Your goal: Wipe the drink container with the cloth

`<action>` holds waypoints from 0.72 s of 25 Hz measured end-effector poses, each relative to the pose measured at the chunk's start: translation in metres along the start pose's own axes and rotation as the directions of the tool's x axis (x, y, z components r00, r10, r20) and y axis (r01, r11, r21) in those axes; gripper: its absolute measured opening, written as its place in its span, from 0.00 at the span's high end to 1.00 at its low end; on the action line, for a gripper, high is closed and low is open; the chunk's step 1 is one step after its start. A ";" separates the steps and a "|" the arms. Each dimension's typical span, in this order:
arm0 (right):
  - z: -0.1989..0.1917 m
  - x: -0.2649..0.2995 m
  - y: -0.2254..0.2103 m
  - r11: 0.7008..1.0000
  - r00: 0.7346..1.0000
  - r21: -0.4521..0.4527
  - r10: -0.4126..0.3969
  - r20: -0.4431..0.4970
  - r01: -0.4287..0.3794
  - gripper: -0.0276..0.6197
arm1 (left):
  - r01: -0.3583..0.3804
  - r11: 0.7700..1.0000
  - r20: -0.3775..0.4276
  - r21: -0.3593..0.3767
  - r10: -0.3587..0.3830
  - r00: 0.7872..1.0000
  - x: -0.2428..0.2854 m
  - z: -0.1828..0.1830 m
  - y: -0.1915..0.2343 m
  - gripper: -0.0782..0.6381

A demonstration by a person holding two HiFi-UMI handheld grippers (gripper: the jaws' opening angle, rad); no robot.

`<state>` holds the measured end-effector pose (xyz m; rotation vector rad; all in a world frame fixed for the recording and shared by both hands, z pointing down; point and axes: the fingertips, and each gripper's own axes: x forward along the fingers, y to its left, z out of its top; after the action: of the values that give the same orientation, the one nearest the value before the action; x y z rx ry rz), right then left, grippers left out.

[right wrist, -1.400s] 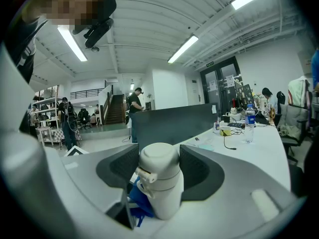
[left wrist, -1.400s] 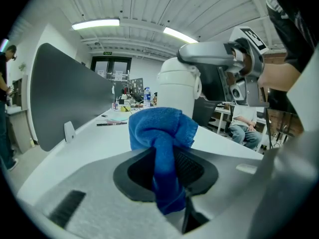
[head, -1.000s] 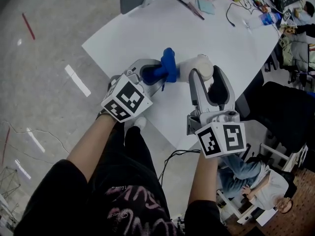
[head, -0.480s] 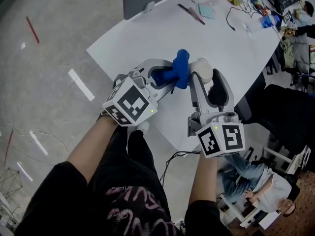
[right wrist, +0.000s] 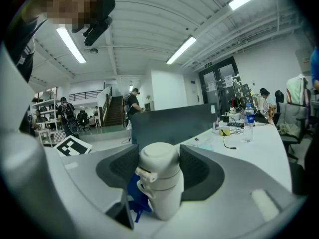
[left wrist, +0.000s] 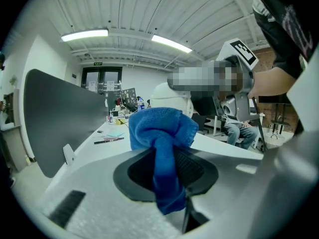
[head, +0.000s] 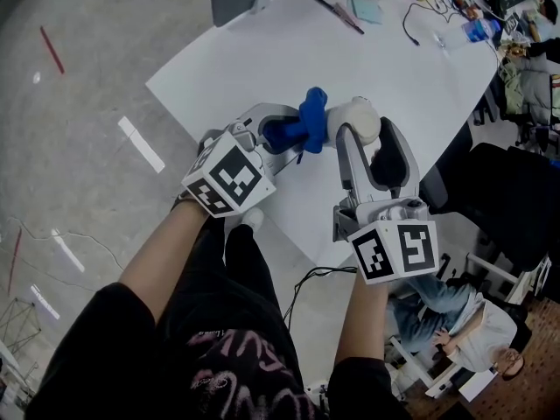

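A white lidded drink container [head: 358, 121] stands upright between the jaws of my right gripper [head: 366, 132], which is shut on it; in the right gripper view the container [right wrist: 160, 179] fills the gap between the pads. My left gripper [head: 293, 135] is shut on a bunched blue cloth [head: 306, 119], whose top presses against the container's left side. In the left gripper view the cloth [left wrist: 162, 148] hangs between the pads with the white container [left wrist: 172, 99] just behind it. A corner of blue cloth [right wrist: 133, 192] shows beside the container's base.
The white table [head: 262, 51] carries pens, a teal card [head: 366, 9], cables and a water bottle [head: 477, 31] at its far end. A dark partition [right wrist: 172, 123] stands along the table's left side. A seated person [head: 455, 322] and chairs are at the right, below the table edge.
My left gripper with the cloth went up and right along the container's side, then came back a little down and left. The right gripper and container stayed put.
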<state>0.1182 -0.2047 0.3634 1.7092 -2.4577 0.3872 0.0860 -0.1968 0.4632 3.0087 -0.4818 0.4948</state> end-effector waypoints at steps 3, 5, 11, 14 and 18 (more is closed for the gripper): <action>0.001 0.001 0.000 1.000 1.000 0.002 -0.002 0.004 0.002 0.55 | 0.010 1.000 -0.022 -0.012 -0.010 1.000 0.005 -0.013 0.000 0.76; 0.001 0.001 0.000 1.000 1.000 0.005 -0.002 0.006 0.002 0.55 | 0.016 1.000 -0.038 -0.022 -0.017 0.999 0.008 -0.022 -0.001 0.76; -0.001 0.001 -0.003 1.000 1.000 0.011 0.004 0.004 -0.004 0.55 | 0.023 0.999 -0.095 -0.029 -0.025 0.995 0.020 -0.048 0.001 0.76; -0.001 0.001 -0.004 1.000 1.000 0.012 0.006 0.004 -0.006 0.55 | 0.020 0.999 -0.105 -0.044 -0.024 0.994 0.022 -0.054 0.000 0.76; -0.003 0.001 -0.005 1.000 1.000 0.014 0.009 0.006 -0.009 0.55 | 0.009 0.999 -0.108 -0.034 -0.012 0.994 0.019 -0.051 -0.001 0.76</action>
<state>0.1226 -0.2062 0.3668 1.7074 -2.4737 0.4014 0.0875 -0.1965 0.5172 2.9318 -0.4617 0.6387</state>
